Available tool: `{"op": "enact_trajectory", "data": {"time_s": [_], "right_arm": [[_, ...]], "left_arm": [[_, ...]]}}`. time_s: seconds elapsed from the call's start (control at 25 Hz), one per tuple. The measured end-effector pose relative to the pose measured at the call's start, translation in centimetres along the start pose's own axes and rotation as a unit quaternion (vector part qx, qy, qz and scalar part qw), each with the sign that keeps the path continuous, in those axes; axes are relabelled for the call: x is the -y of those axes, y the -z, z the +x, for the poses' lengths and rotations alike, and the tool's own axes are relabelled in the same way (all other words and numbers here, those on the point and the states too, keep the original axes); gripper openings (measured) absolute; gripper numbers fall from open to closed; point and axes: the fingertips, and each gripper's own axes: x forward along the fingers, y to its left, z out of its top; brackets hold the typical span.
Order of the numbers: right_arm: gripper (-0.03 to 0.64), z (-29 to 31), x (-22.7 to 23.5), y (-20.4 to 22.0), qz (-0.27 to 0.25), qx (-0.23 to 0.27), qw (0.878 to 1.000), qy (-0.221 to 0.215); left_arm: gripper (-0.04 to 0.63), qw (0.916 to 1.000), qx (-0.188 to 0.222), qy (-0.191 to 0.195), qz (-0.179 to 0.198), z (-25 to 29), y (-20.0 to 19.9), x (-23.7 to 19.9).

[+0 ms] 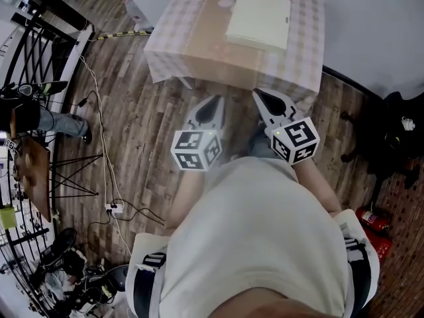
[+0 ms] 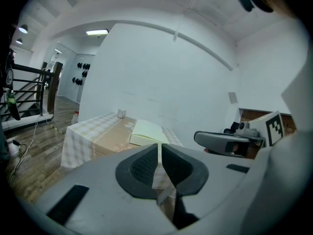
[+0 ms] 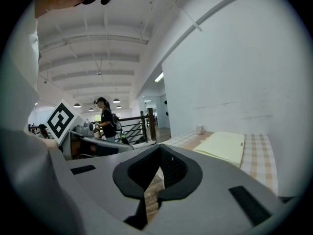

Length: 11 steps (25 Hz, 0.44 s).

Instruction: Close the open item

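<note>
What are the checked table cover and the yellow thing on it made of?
The table cover looks like soft cloth, matte; it drapes and folds at the corners. The yellow thing is probably paper or card, like a book: flat, matte, with a thin stacked edge. Can't be sure.

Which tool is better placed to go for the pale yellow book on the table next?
Right, probably. In the head view the right tool sits nearer the table edge and roughly in line with the book; the left tool is offset to its left. Both are shut, empty and short of the table.
</note>
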Motion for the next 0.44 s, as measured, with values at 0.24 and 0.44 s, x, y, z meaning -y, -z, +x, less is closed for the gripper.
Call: {"op": "enact_trajectory", "data": {"time_s": [0.24,0.44], "right_arm": [[-0.002,0.1,-0.2,-0.8,-0.003,0.001,1.000,-0.005],[-0.002,-0.2,-0.1,-1.5,-0.015,0.003,1.000,-0.005]], "left_arm": [[0.025,1.0000,0.001,0.000,-0.001,-0.1,-0.7,-0.1],[0.025,1.0000,0.002,0.000,0.002,0.1,-1.1,0.2]]}}
